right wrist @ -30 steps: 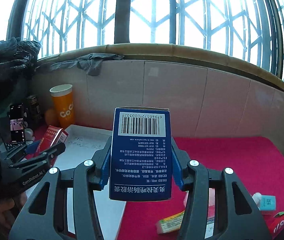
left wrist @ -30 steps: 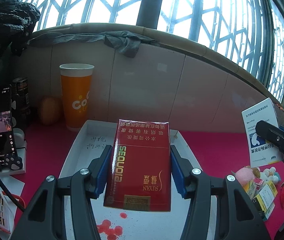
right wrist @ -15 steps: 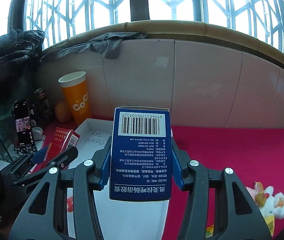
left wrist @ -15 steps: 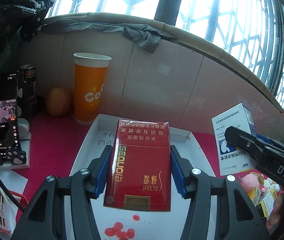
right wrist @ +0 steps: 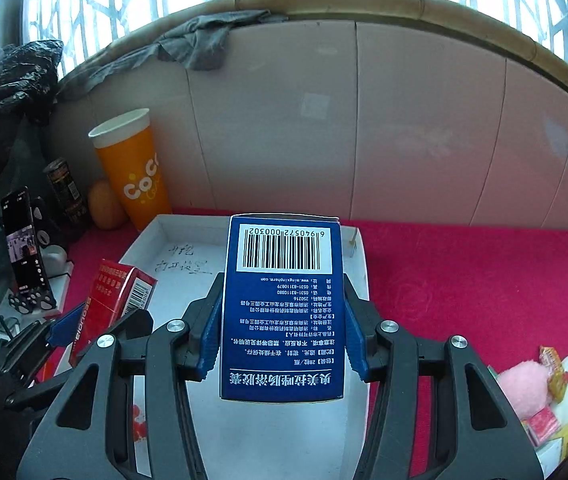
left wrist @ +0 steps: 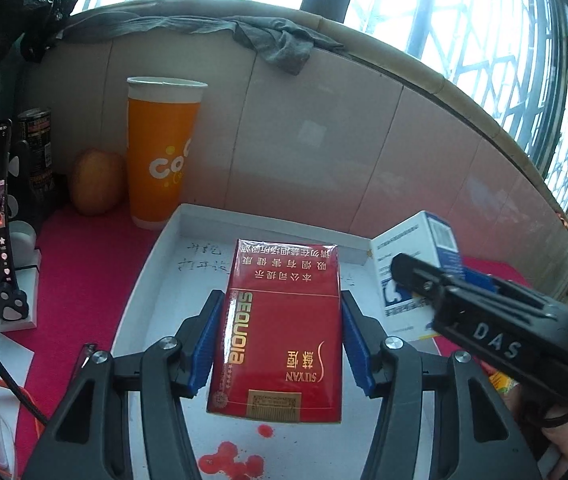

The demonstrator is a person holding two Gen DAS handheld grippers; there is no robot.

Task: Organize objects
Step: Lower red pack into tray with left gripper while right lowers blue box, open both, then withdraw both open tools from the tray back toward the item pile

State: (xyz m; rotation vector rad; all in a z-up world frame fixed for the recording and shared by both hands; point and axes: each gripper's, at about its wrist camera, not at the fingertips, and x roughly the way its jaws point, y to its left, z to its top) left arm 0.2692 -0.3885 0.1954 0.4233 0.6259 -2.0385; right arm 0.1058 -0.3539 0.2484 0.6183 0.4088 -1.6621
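With each hand-held gripper clamped on a carton over the white tray [left wrist: 172, 240] — left hand-held gripper [left wrist: 278, 344] on the red cigarette pack [left wrist: 280, 328], right hand-held gripper [right wrist: 282, 336] on the blue medicine box [right wrist: 282, 312] — they crowd close and could knock together, I'd say.

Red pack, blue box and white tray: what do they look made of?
Red pack: card under glossy clear wrap, judging by the sheen. Blue box: matte printed cardboard with crisp folded edges. White tray: probably cardboard; it carries pen writing and red stains.
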